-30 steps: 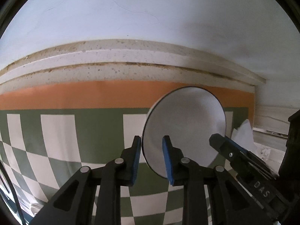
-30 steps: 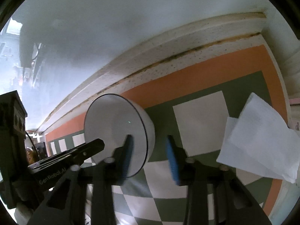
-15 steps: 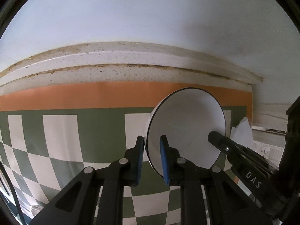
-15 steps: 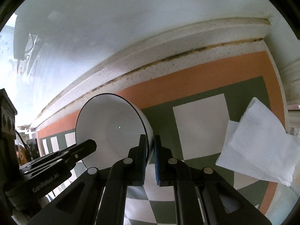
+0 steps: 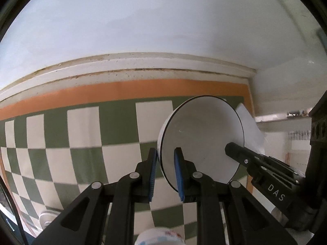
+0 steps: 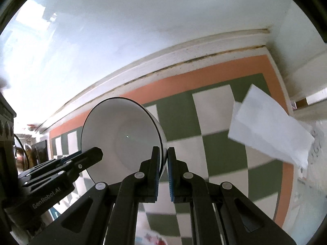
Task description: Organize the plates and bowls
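Note:
A white bowl (image 5: 201,140) with a thin dark rim hangs above the checkered cloth, held from both sides. My left gripper (image 5: 165,171) is shut on its left rim, one blue pad inside and one outside. In the right wrist view the same bowl (image 6: 120,134) shows its hollow, and my right gripper (image 6: 164,170) is shut on its right rim. Each gripper appears in the other's view: the right gripper (image 5: 255,163) at the bowl's far edge, the left gripper (image 6: 67,163) at lower left.
A green-and-white checkered cloth (image 5: 85,138) with an orange border covers the table, against a white wall. A white paper napkin (image 6: 269,126) lies at the cloth's right end. A small patterned container (image 5: 159,236) sits at the bottom edge under my left gripper.
Both grippers closed on the bowl's rim, the right from clearly open. The bowl has since risen off the cloth with both grippers; more of the table now shows beneath.

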